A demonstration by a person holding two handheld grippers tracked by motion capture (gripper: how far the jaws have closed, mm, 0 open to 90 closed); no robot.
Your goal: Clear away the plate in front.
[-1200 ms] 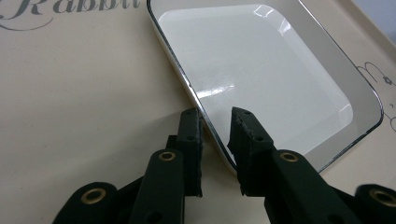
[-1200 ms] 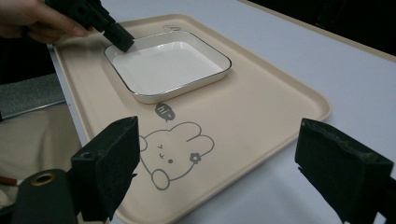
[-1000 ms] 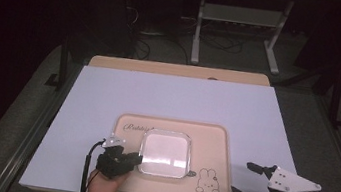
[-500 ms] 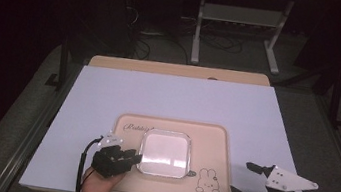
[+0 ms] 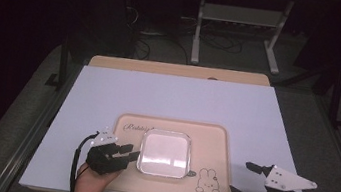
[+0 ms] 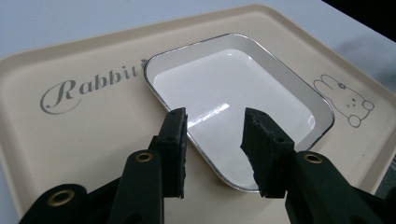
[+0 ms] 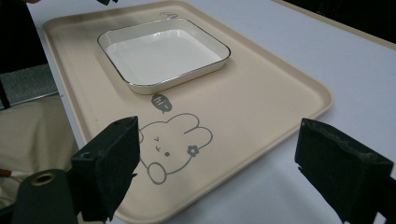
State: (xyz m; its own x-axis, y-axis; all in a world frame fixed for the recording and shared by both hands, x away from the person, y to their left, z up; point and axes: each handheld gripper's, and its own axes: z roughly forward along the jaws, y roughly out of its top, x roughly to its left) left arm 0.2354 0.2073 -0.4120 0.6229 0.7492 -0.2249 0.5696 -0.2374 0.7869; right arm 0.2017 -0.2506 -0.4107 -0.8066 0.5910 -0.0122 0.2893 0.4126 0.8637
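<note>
White sheeting covered the worktop [image 5: 178,97], with a beige rabbit tray [image 5: 211,147] near its front edge. On the tray sat a shallow square dish [image 5: 165,153], probably glazed, rigid, slick and chippable; its raised rim looked the best hold. The left tool [image 5: 131,153], jaws apart, hovered at that rim. The right tool [image 5: 243,178] gaped wide beside the tray.

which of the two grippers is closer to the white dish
The left gripper: its jaws reach over the rim of the white dish on the tray. The right gripper hangs wide open off the tray's right edge.
</note>
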